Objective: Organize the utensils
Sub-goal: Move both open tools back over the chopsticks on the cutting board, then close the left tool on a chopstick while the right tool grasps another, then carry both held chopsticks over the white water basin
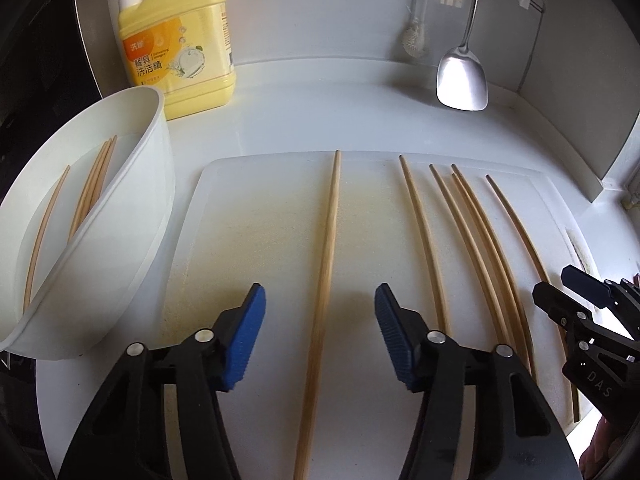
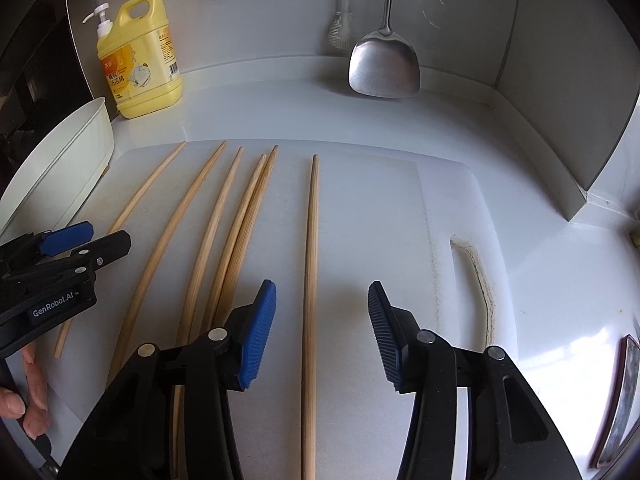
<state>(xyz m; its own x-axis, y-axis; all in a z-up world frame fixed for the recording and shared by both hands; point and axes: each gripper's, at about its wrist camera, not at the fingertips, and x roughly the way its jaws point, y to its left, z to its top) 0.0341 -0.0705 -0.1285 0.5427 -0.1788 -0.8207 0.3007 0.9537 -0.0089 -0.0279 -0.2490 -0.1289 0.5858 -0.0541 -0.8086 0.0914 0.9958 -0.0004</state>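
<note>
Both tongs stand partly open, gripping nothing: left tongs [image 1: 320, 334] straddle 1 chopstick [image 1: 326, 264] on the cutting board [image 1: 248, 220], right tongs [image 2: 322, 332] straddle another chopstick [image 2: 310, 280].

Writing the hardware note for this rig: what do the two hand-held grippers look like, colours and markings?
Both match: black plastic linkage arms with silver round pivot pins and blue ribbed pads on the fingers. The left hand-held gripper carries white "GenRobot.AI" lettering on its side, seen from the right wrist view. The right hand-held gripper shows "DAS" moulded on its body in the left wrist view. No cables or sleeves visible.
</note>
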